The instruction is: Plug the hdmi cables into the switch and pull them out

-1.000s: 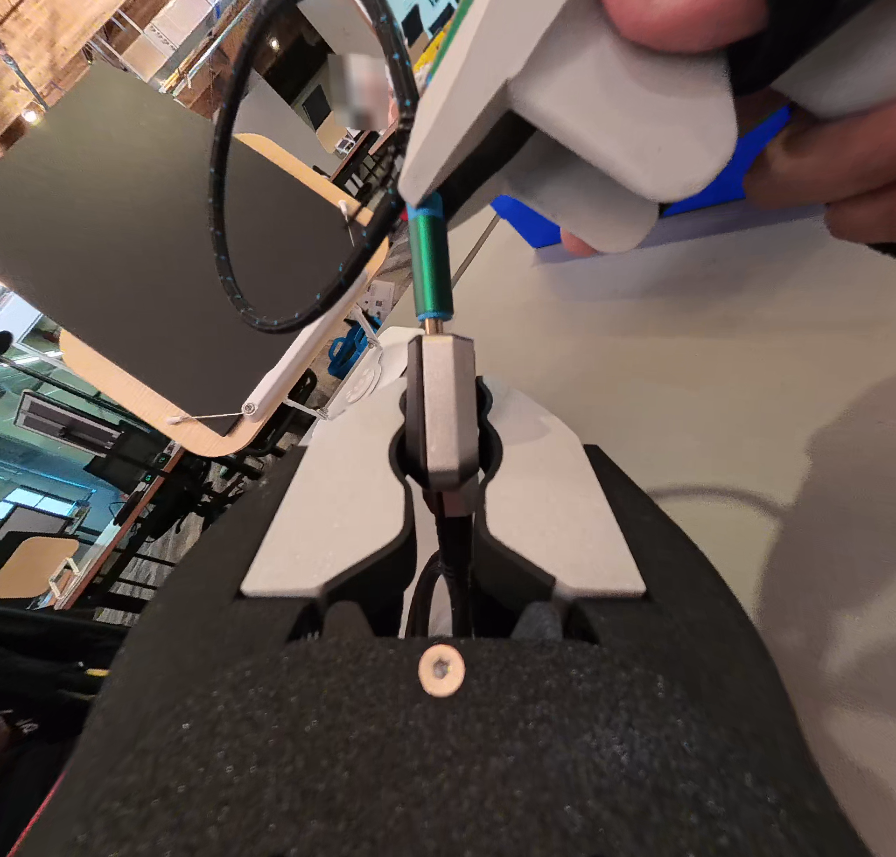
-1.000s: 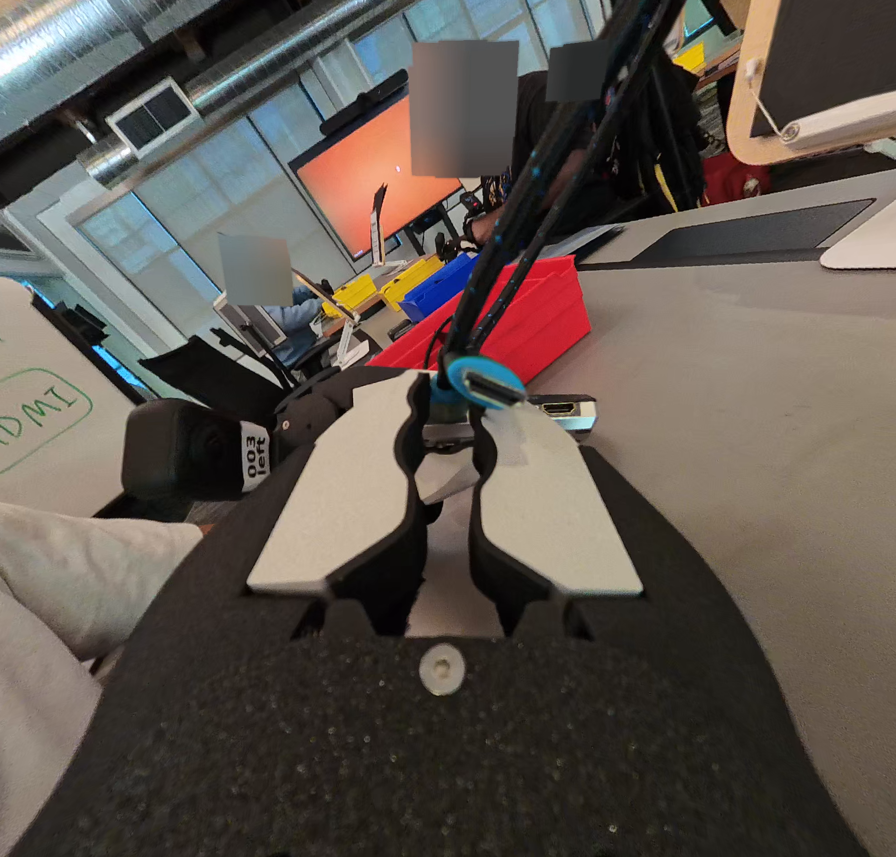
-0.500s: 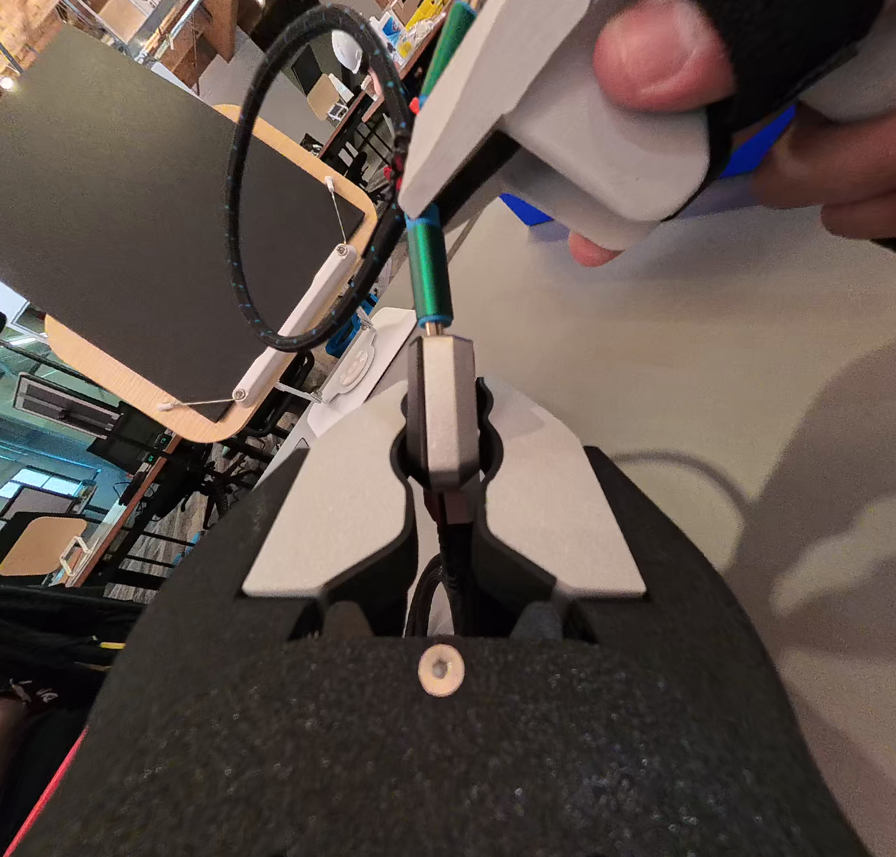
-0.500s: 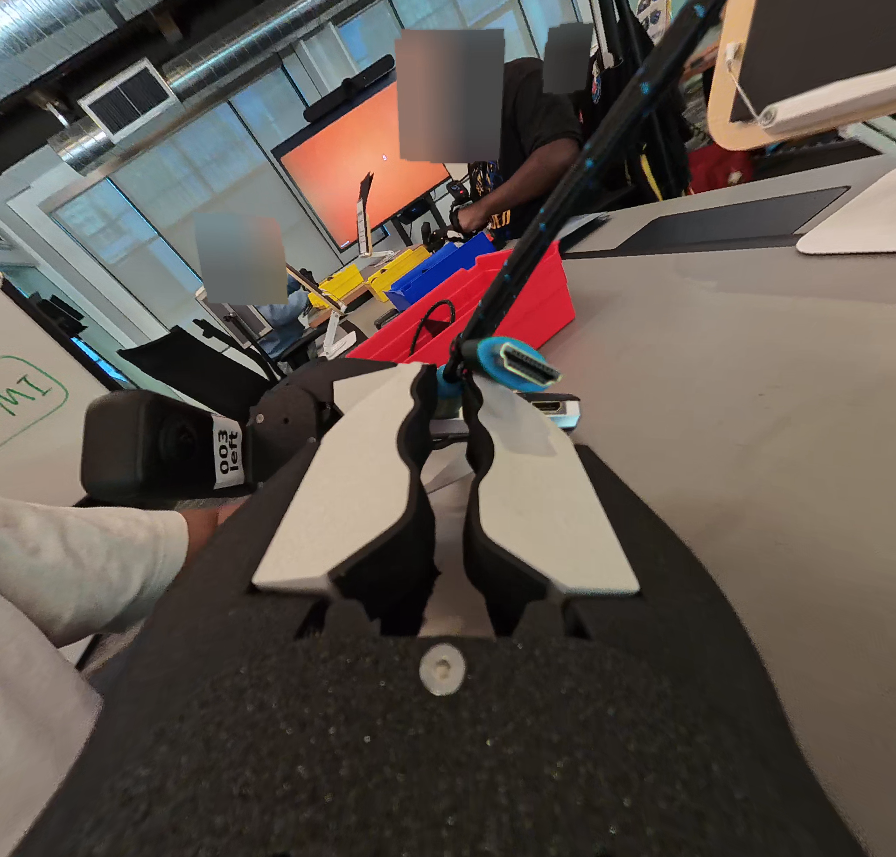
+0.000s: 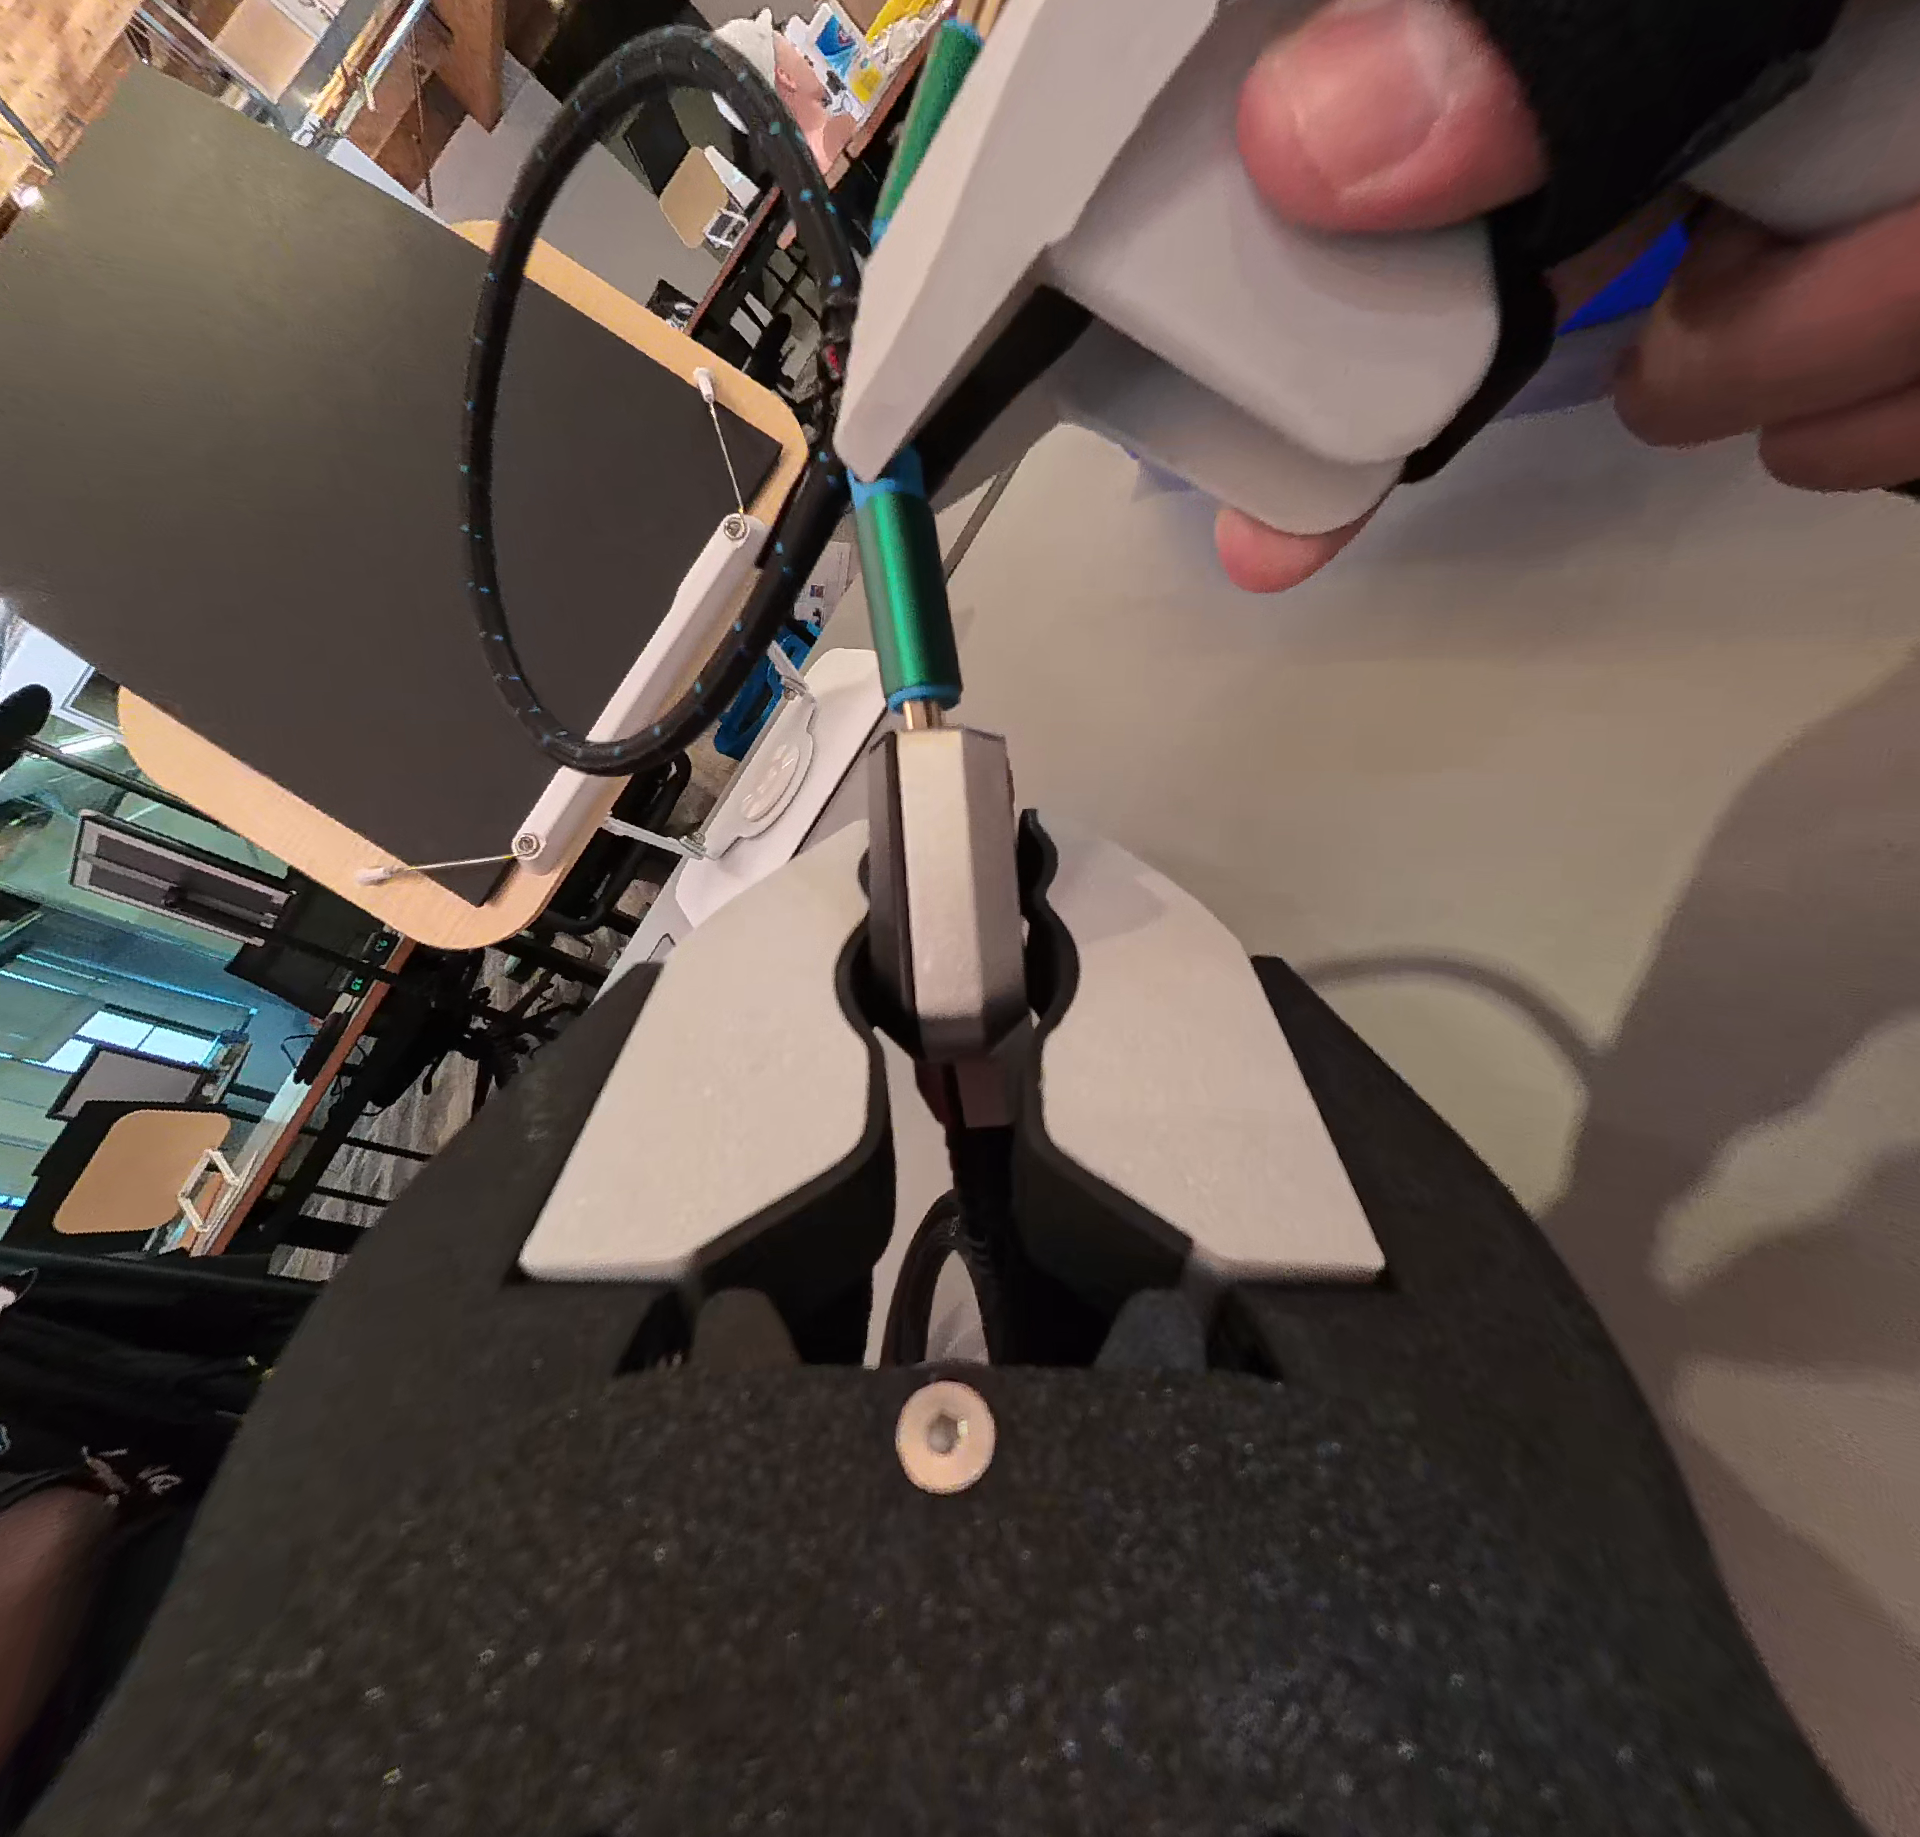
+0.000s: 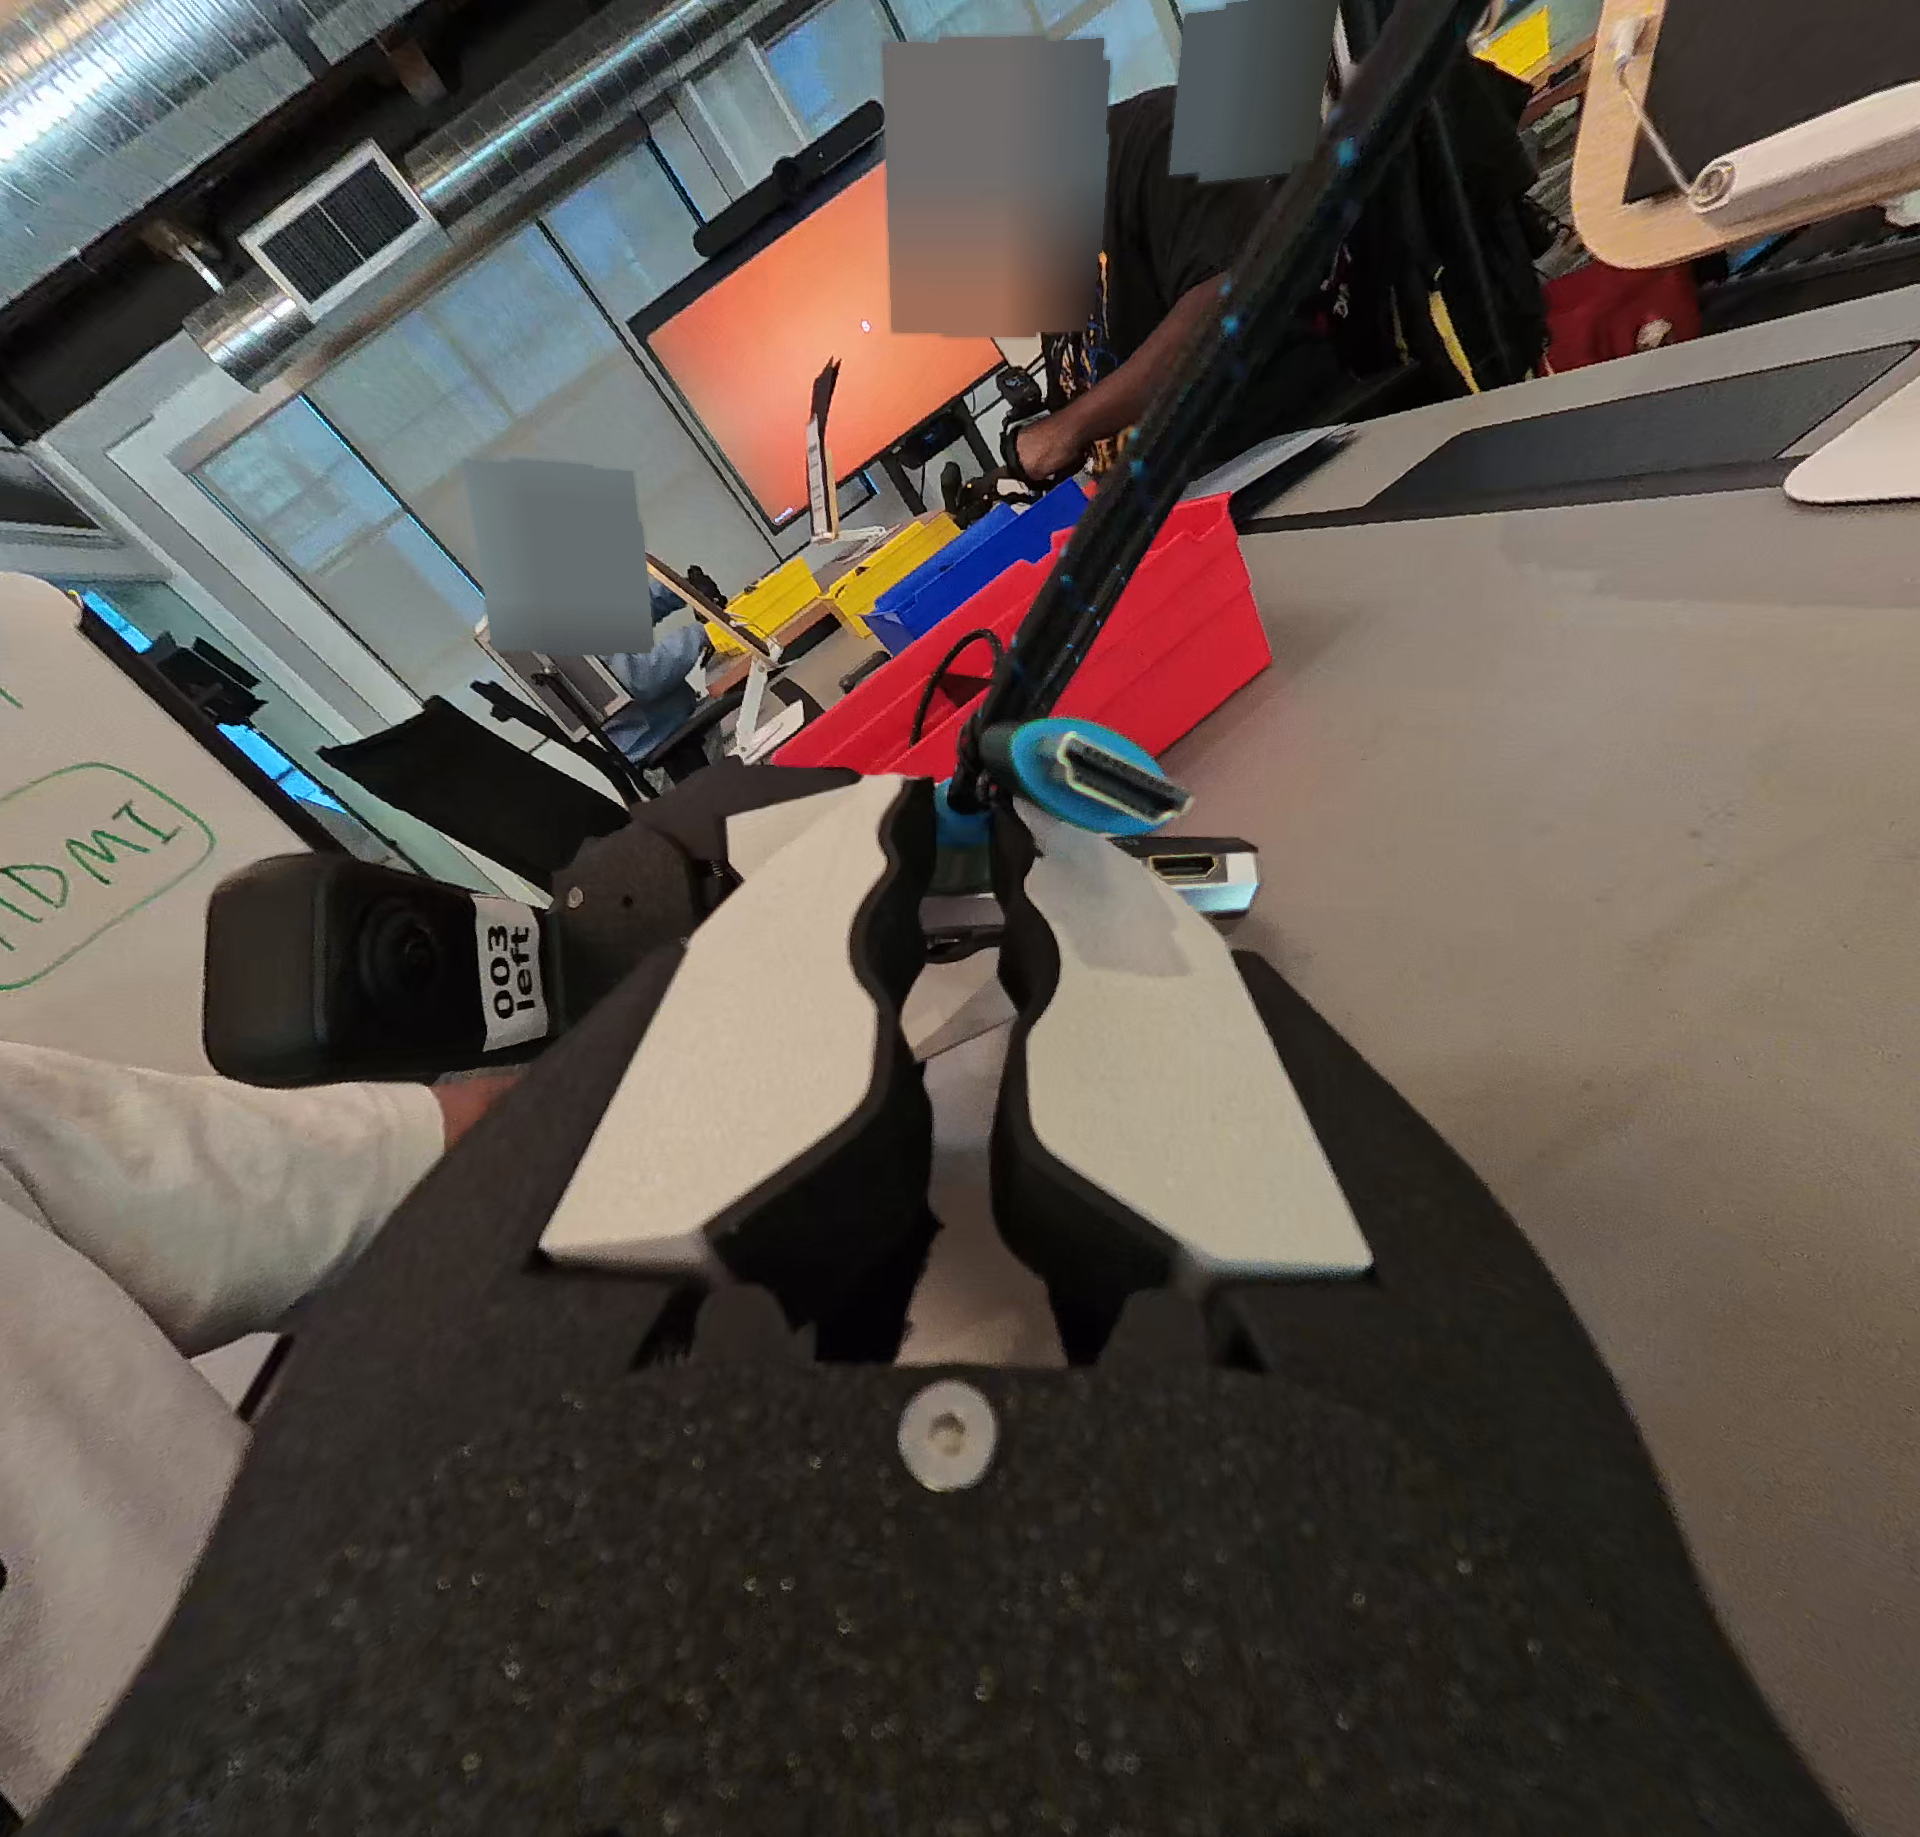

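**Pulling a plug clear of the switch**

Holding the grey switch point(image 5: 951, 888) edge-on, the left gripper point(image 5: 951, 914) has its fingers point(image 5: 727, 1049) closed narrow on the switch body, whose own dark lead runs back between them. A green-sleeved HDMI plug point(image 5: 906, 592) stands at the switch's far end with a short length of gold metal showing at the port, so it looks part-way out or barely seated; which one cannot be told. The right gripper point(image 6: 961, 831) pinches that connector at its blue collar, fingers point(image 6: 1132, 1049) drawn close on it. The braided black cable point(image 5: 509, 457) loops up and away to the left.

In the right wrist view a second plug point(image 6: 1091, 781) with a blue collar and a bare metal tip hangs free just above the fingers, not in any socket, and an open port shows on the switch end point(image 6: 1200, 868) beyond them. Switch and plugs are held above the grey counter point(image 6: 1558, 852), with a red bin point(image 6: 1143, 644) behind.

Judging by this, the step in hand is the pull-out. The next move calls for a straight draw along the plug's axis while the left grip stays firm; twisting would strain the port.

Writing appears on a white sticker on the left gripper's camera point(image 6: 364, 966) and in green marker on a whiteboard point(image 6: 94, 852); no brand is readable on switch or cable.
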Tool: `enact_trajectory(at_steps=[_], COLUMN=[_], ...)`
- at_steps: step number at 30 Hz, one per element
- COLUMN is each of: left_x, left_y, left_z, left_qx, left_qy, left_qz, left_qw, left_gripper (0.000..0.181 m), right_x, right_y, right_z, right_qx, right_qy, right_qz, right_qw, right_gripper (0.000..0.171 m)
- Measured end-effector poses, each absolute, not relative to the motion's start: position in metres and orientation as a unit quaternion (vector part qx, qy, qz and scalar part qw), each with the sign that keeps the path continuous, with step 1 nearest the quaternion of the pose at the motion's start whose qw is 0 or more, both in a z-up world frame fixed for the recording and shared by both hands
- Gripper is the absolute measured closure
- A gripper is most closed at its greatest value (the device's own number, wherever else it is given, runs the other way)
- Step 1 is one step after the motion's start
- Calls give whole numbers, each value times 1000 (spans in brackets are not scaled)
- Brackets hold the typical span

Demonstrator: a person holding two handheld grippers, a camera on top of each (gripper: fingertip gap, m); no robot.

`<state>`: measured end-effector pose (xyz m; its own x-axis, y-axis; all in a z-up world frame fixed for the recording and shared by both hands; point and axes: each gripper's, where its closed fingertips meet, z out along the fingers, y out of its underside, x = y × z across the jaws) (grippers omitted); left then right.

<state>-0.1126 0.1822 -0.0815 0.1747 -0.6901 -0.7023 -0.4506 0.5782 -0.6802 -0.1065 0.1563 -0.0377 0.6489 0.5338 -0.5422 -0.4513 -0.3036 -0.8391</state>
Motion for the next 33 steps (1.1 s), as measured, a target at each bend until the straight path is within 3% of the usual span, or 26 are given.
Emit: enact_trajectory(at_steps=[6, 13, 15, 17, 24, 28, 31, 33], left_x=[-112, -111, -111, -110, -114, -110, -107, -107], left_y=[184, 188, 185, 184, 188, 172, 166, 166], left_z=[-77, -71, -70, -69, -66, -67, -70, -69], left_qx=[-453, -428, -414, -410, -405, -348, -330, -332], left_qy=[628, 632, 635, 635, 631, 653, 658, 659], left_qz=[-119, -113, -115, -113, -109, -90, -74, -80], left_qw=[621, 636, 642, 645, 652, 666, 673, 670], left_gripper=[160, 160, 160, 160, 160, 160, 160, 160], right_x=[-108, -105, -102, -104, -91, -106, -120, -121], right_y=[161, 153, 149, 145, 131, 128, 128, 127], right_z=[-31, -35, -40, -35, -25, -34, -51, -49], right_qx=[-694, -753, -776, -770, -752, -771, -793, -791], right_qy=[-42, -89, -113, -120, -115, -140, -169, -172], right_qz=[407, 400, 373, 395, 446, 434, 408, 414], right_qw=[592, 516, 495, 487, 472, 444, 420, 416], right_gripper=[159, 159, 138, 128, 129, 119, 144, 148])
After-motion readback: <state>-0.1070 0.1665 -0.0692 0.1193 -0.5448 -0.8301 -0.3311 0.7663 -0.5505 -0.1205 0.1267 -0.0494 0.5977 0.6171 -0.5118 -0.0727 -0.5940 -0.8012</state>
